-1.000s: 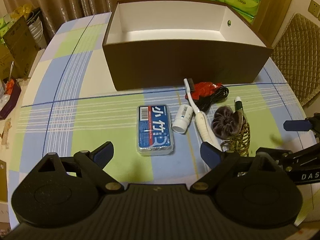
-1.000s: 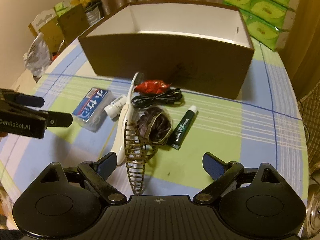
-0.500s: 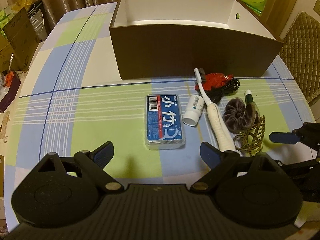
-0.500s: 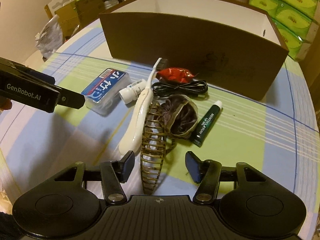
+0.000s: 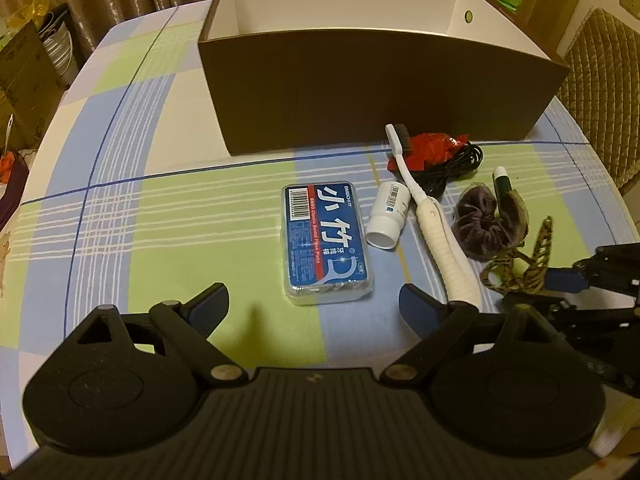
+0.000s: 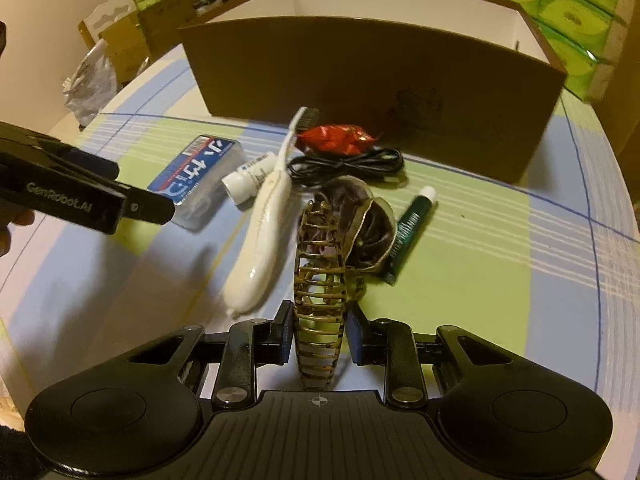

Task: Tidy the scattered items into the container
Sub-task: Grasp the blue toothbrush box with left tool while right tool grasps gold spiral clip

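Note:
A brown box (image 5: 380, 84) with a white inside stands at the back of the table; it also shows in the right wrist view (image 6: 360, 68). My right gripper (image 6: 319, 330) is shut on a tortoiseshell hair claw (image 6: 320, 300), also seen in the left wrist view (image 5: 520, 264). My left gripper (image 5: 314, 306) is open and empty, just short of a blue dental-pick box (image 5: 324, 240). Beside it lie a small white bottle (image 5: 390, 214), a white toothbrush (image 5: 432, 216), a dark scrunchie (image 5: 490, 222), a green tube (image 6: 410, 234), a black cable (image 6: 348, 164) and a red wrapper (image 6: 336, 138).
The round table has a checked green, blue and white cloth (image 5: 160, 208). Green tissue packs (image 6: 568, 12) are stacked behind the box. A woven chair (image 5: 600, 92) stands at the right. Cardboard boxes and bags (image 6: 132, 44) sit beyond the left edge.
My right gripper has moved forward and closed from wide open onto the hair claw. My left gripper has moved closer to the dental-pick box and stays open.

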The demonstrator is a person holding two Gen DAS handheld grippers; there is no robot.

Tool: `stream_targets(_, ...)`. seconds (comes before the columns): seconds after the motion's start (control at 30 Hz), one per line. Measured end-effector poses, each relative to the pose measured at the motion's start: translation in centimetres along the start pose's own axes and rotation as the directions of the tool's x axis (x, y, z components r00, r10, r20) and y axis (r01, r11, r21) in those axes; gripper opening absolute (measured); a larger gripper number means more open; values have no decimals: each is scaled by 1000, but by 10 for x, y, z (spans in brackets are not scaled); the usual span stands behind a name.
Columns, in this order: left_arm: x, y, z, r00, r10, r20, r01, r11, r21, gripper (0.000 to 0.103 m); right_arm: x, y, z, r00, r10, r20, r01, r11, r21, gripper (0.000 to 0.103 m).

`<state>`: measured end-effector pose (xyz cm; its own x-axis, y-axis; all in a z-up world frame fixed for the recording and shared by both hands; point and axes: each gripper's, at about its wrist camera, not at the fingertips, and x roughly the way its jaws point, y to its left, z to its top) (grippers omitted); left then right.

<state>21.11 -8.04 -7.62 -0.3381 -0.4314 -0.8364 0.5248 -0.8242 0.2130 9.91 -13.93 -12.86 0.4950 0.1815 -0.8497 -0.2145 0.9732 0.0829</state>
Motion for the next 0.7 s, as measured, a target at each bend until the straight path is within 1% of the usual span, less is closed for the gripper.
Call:
stream_targets(0.17,16,-6,7,1000,-10,7,10,998,59,86,-7,-10,-6,1000,-8,-9,8,999,31,24)
stream_targets(0.27,30,-9,12,1000,-11,-2,11,996,84,81,-11,-16,-10,1000,-16,-12,17,999,50,24)
stream_targets(0.33,38,-9,14,1000,-10,-8,11,995,94,75,-15,-21,-12,1000,-25,-11,26,997,66,24)
stream_targets(0.47,48,-4,15,1000,-19,-14,20,995,95,69,-20,-32,-17,999,-40,-10,41,994,105,24)
stream_targets(0.53,50,-1,14,999,-47,-8,48,995,93,54,-23,-37,-19,999,-44,-9,45,991,124,24)
stream_targets(0.7,46,2,4,999,-42,8,42,996,84,53,-25,-43,-20,999,-49,-11,50,990,129,24)
